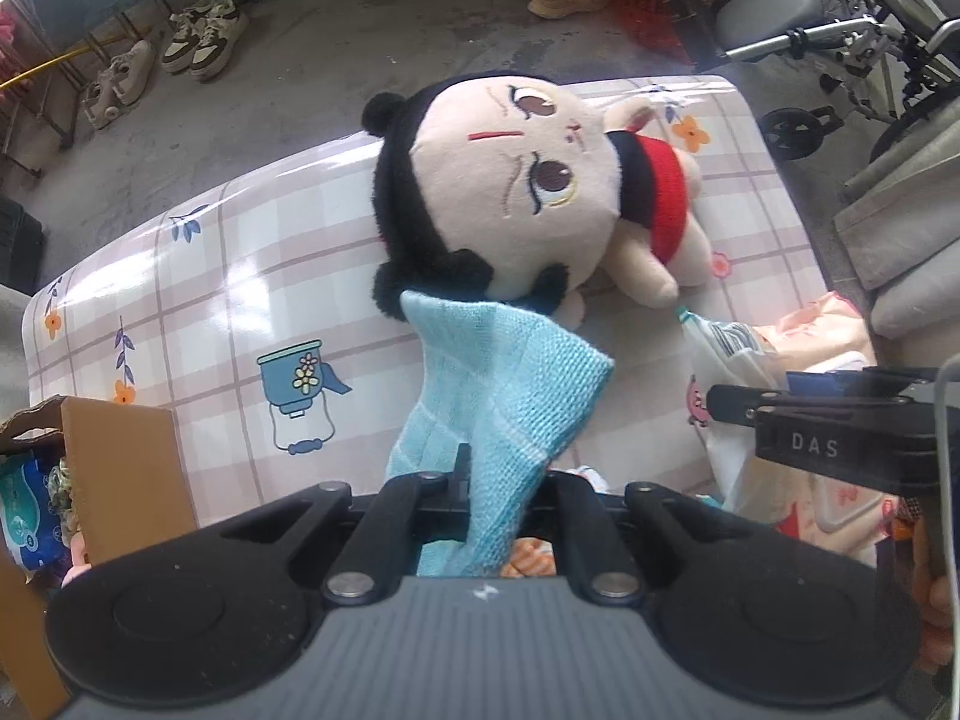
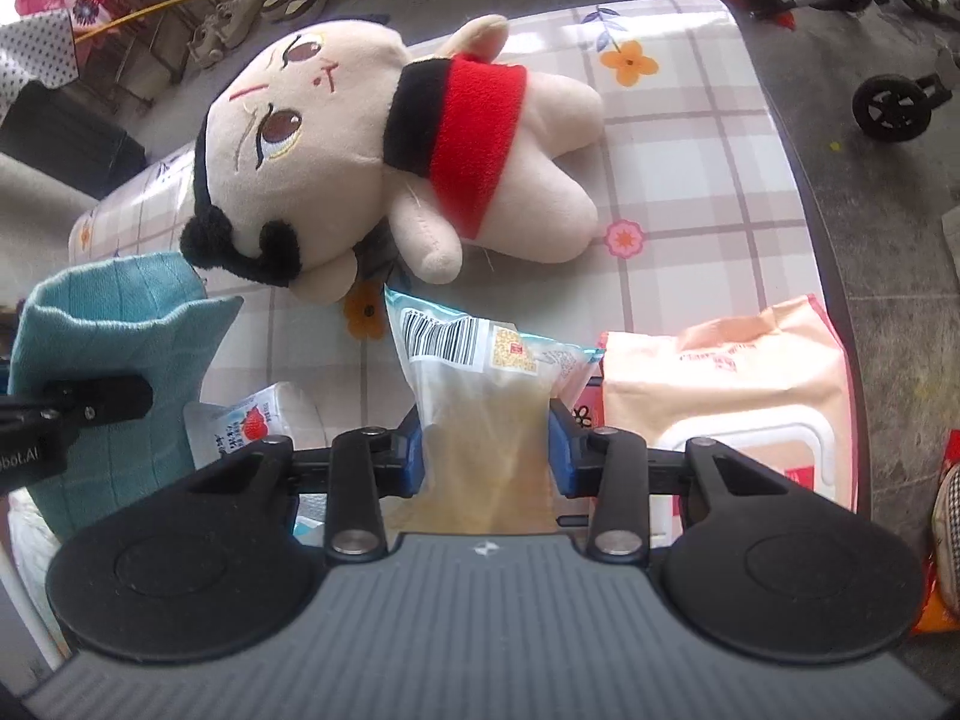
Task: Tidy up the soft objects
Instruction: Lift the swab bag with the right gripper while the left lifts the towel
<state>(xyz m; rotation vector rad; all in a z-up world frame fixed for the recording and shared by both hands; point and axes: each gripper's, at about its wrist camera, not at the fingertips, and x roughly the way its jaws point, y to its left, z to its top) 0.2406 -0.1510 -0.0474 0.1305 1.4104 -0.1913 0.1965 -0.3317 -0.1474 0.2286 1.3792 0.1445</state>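
A plush doll [image 1: 528,192] with black hair and a red top lies on the checked tablecloth [image 1: 198,276]; it also shows in the right wrist view [image 2: 372,144]. My left gripper [image 1: 486,480] is shut on a light blue knitted cloth [image 1: 510,396], held above the table; the cloth also shows at the left of the right wrist view [image 2: 114,336]. My right gripper [image 2: 486,450] is shut on a clear bread packet [image 2: 480,396] with a barcode label. That gripper shows at the right edge of the left wrist view [image 1: 780,414].
A cardboard box [image 1: 114,468] with packets inside stands at the table's left. A pink wet-wipes pack [image 2: 738,384] lies at the right, and a strawberry-printed packet [image 2: 258,420] at the left. Shoes [image 1: 204,36] and a wheelchair [image 1: 840,36] stand on the floor beyond.
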